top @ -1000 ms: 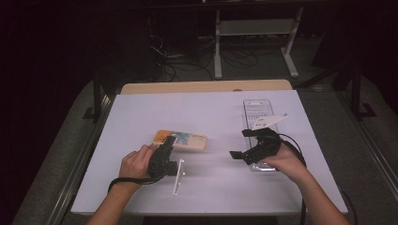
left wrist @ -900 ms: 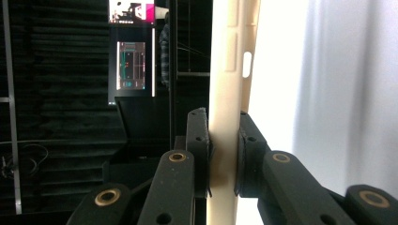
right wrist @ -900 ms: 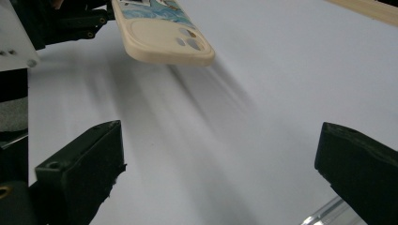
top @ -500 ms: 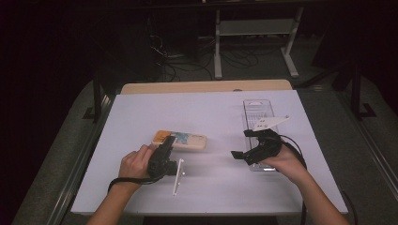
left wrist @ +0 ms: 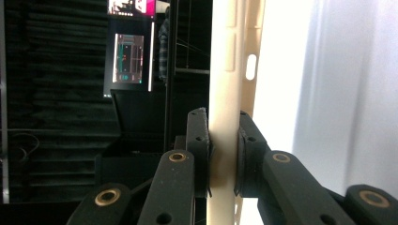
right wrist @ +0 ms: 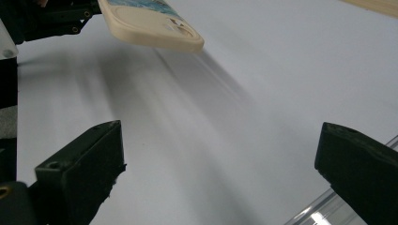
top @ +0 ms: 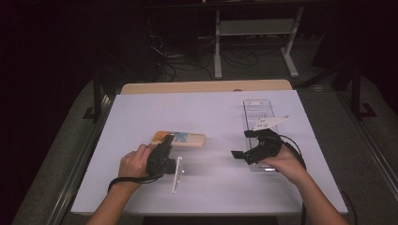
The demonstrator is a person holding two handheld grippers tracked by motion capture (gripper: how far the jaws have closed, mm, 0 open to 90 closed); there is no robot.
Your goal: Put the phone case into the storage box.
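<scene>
The left gripper [top: 165, 146] was clamped on the edge of a cream phone case [top: 185, 138], holding it just above the white table [top: 211, 117]. The right gripper [top: 245, 144] hovered near the clear tray [top: 258, 112], jaws wide and empty. Judging by this, pickup was done; placement remained.

The phone case [top: 180, 138] is partly covered at its near end by the left gripper [top: 165, 140] in the high view, and its print is too small to be made out. In the left gripper view the case [left wrist: 227, 70] is cut off at top and bottom — its face cannot be seen.
</scene>
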